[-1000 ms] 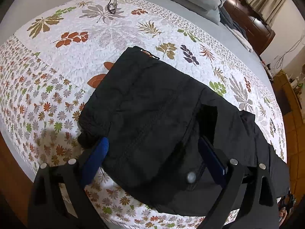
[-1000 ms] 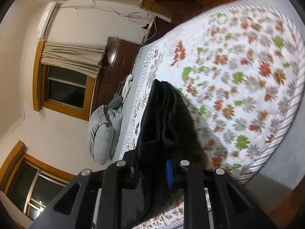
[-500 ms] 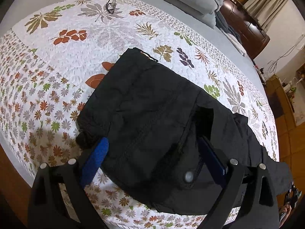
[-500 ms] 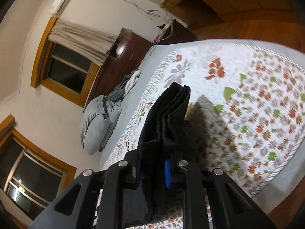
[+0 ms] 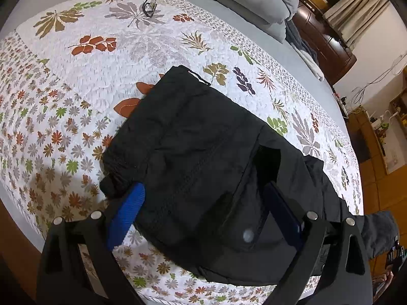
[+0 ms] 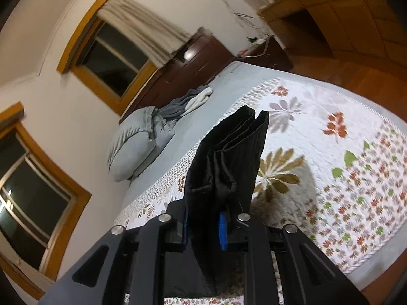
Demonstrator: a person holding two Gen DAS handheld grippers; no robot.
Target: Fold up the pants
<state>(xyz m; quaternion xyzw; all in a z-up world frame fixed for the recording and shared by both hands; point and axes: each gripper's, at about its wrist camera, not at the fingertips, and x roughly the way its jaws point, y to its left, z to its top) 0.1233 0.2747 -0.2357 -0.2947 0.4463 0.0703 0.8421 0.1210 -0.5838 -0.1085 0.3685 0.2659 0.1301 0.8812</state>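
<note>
Black pants (image 5: 198, 147) lie partly folded on the floral quilt (image 5: 76, 81), waist end with a silver snap near me, legs trailing right. My left gripper (image 5: 206, 203) is open, its blue pads wide apart just above the waist part. My right gripper (image 6: 203, 226) is shut on a bunched end of the pants (image 6: 229, 152), holding the layered cloth up above the bed.
Grey pillows (image 6: 137, 142) and crumpled clothes (image 6: 188, 101) lie at the head of the bed. A pair of glasses (image 5: 148, 6) sits on the quilt far left. Dark wooden furniture (image 6: 193, 58) and wooden floor (image 6: 356, 71) surround the bed.
My right gripper has lifted and swung the held pants end up, with the view tilting toward the windows. My left gripper has barely moved and stays open.
</note>
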